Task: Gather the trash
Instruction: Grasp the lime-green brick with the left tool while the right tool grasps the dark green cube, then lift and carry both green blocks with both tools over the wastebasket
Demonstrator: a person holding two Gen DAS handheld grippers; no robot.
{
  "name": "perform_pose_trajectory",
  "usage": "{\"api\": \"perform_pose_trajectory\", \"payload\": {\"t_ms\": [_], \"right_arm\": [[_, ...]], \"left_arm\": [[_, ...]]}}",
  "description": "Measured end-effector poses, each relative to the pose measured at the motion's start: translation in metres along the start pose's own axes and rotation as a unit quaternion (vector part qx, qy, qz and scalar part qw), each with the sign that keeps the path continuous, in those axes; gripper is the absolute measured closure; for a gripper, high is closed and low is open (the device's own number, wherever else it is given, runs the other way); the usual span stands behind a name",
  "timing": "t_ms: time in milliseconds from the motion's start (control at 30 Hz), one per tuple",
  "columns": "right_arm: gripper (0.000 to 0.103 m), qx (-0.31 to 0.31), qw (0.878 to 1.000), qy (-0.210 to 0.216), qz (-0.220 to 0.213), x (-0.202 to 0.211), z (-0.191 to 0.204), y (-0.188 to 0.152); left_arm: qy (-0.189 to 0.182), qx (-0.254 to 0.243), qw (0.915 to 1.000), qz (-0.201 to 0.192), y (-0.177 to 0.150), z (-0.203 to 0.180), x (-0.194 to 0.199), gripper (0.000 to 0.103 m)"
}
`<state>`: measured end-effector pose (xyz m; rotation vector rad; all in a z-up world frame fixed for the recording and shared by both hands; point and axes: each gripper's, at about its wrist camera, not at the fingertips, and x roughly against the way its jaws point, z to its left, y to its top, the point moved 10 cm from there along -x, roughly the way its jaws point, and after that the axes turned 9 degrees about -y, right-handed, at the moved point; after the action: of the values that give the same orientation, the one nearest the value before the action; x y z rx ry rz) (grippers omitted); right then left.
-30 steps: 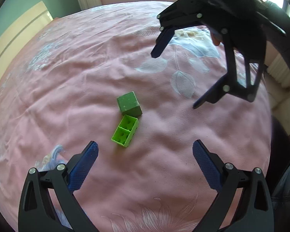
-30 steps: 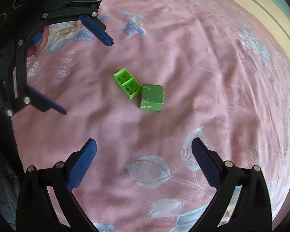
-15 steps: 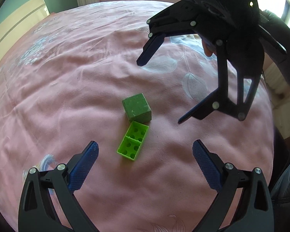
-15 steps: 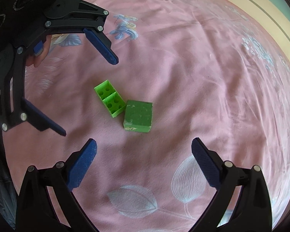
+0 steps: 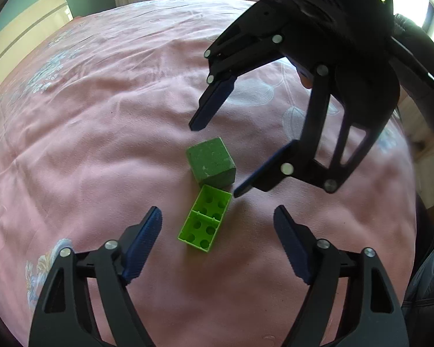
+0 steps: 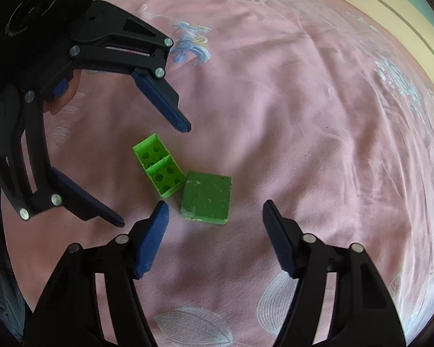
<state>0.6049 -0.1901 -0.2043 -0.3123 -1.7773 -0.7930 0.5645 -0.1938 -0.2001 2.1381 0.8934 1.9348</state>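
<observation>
With both grippers now lower and nearer than a second ago, jaws are closing but grasp nothing yet. Left gripper point(image 5: 217, 225) straddles the brick point(image 5: 204, 218); right gripper point(image 6: 215, 217) straddles the cube point(image 6: 206, 197). Brick and cube lie touching on the bedspread point(image 5: 86, 144). Likely a two-handed pickup, pads not yet in contact.

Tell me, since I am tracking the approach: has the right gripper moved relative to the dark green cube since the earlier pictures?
Yes. The right gripper has come closer to the dark green cube, which now sits nearly between its closing jaws.
</observation>
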Motion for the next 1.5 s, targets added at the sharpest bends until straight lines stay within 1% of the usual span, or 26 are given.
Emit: {"api": "perform_pose_trajectory", "payload": {"t_ms": [67,167,200,267,300,367,400,533,700,967,1500], "right_arm": [[0.047,0.004,1.000,0.004,0.004,-0.003,0.002,0.001],[0.049,0.007,1.000,0.003,0.007,-0.007,0.003,0.006],[0.054,0.007,1.000,0.006,0.008,-0.008,0.003,0.006],[0.059,0.009,1.000,0.008,0.008,-0.008,0.003,0.007],[0.059,0.010,1.000,0.009,0.009,-0.007,0.003,0.006],[0.059,0.009,1.000,0.009,0.009,-0.008,0.003,0.007],[0.060,0.008,1.000,0.011,0.008,-0.009,0.003,0.007],[0.063,0.007,1.000,0.013,0.008,-0.009,0.003,0.007],[0.066,0.008,1.000,0.014,0.010,-0.009,0.005,0.007],[0.071,0.005,1.000,0.022,0.013,-0.010,0.007,0.000],[0.072,0.006,0.999,0.023,0.024,-0.011,0.007,0.001]], "left_arm": [[0.001,0.000,1.0000,0.003,0.000,0.001,-0.003,0.028],[0.005,-0.001,1.0000,0.006,0.001,0.003,-0.006,0.033],[0.006,0.001,1.0000,0.007,0.001,0.003,-0.007,0.034],[0.007,0.000,0.9999,0.009,0.000,0.004,-0.009,0.037],[0.007,0.000,0.9999,0.012,0.000,0.004,-0.010,0.038],[0.009,0.000,0.9999,0.013,-0.001,0.005,-0.011,0.047],[0.009,0.001,0.9999,0.014,-0.001,0.005,-0.012,0.048],[0.012,0.005,0.9998,0.012,-0.002,0.006,-0.010,0.062],[0.014,0.007,0.9997,0.017,-0.004,0.007,-0.011,0.065],[0.021,0.009,0.9996,0.019,-0.008,0.009,-0.013,0.078],[0.029,0.006,0.9991,0.029,-0.008,0.007,-0.013,0.079]]}}
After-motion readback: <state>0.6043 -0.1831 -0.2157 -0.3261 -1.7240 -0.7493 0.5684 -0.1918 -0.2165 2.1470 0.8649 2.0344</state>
